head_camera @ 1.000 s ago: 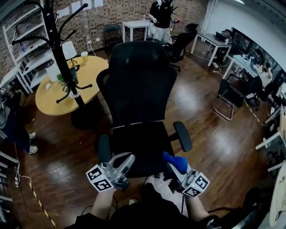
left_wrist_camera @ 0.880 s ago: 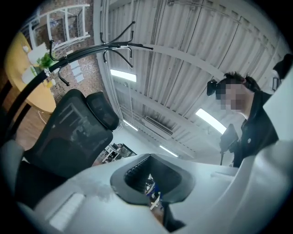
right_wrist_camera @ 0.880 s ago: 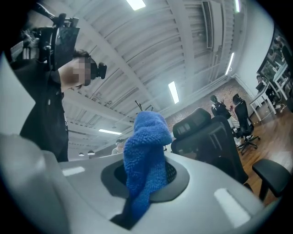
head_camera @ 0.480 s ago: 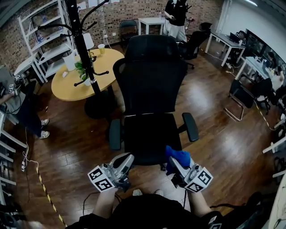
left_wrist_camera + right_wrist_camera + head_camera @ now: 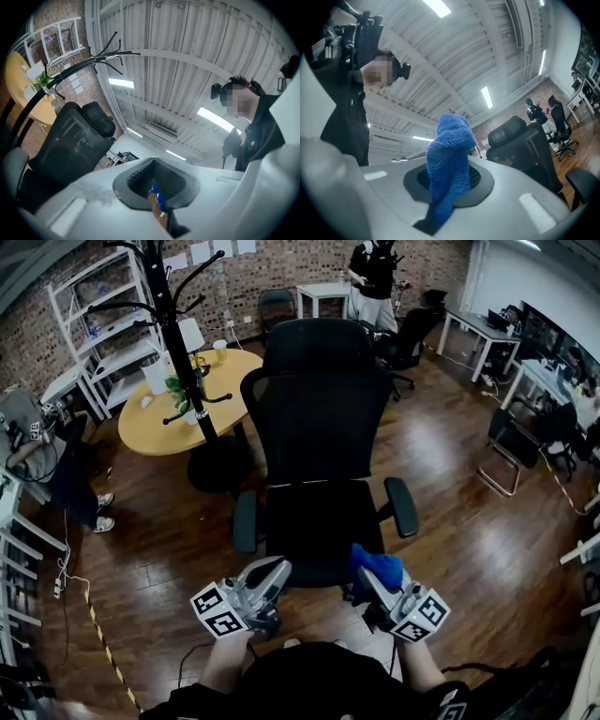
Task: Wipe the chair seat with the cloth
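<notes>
Office chair seat (image 5: 319, 526), with left gripper (image 5: 272, 570) and right gripper (image 5: 367, 579), the latter carrying a blue cloth (image 5: 378, 564), at its front edge.

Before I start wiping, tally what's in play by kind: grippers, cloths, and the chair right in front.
Grippers: 2 (left gripper shut, empty; right gripper shut on the cloth)
Cloths: 1, blue
Office chair directly ahead: 1, black
Total: 4
</notes>
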`<move>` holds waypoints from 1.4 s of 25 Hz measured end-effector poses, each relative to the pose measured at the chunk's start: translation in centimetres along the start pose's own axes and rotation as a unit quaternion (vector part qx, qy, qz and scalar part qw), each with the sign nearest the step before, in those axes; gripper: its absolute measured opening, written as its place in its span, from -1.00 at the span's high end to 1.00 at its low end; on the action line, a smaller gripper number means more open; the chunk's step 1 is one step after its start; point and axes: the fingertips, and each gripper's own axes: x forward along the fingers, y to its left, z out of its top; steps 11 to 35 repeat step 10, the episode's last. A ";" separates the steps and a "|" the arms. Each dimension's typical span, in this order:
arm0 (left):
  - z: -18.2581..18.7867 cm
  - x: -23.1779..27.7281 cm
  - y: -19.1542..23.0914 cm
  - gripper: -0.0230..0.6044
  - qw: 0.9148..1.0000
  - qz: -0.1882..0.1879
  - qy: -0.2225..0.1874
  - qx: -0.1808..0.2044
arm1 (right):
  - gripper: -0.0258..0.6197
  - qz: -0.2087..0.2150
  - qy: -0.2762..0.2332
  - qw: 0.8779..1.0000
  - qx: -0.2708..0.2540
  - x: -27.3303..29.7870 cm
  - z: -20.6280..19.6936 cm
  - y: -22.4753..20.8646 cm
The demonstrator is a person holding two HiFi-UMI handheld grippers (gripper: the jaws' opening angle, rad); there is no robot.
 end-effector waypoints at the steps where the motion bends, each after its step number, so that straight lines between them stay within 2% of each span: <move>1: 0.1 -0.3 0.1 0.95 1.000 0.003 -0.001 -0.001 | 0.81 0.003 0.001 1.000 -0.002 0.2 -0.1 0.2; 35: 1.1 -1.3 0.1 0.95 1.000 0.006 -0.008 0.002 | 0.81 0.010 -0.005 1.000 -0.002 1.0 -0.2 1.1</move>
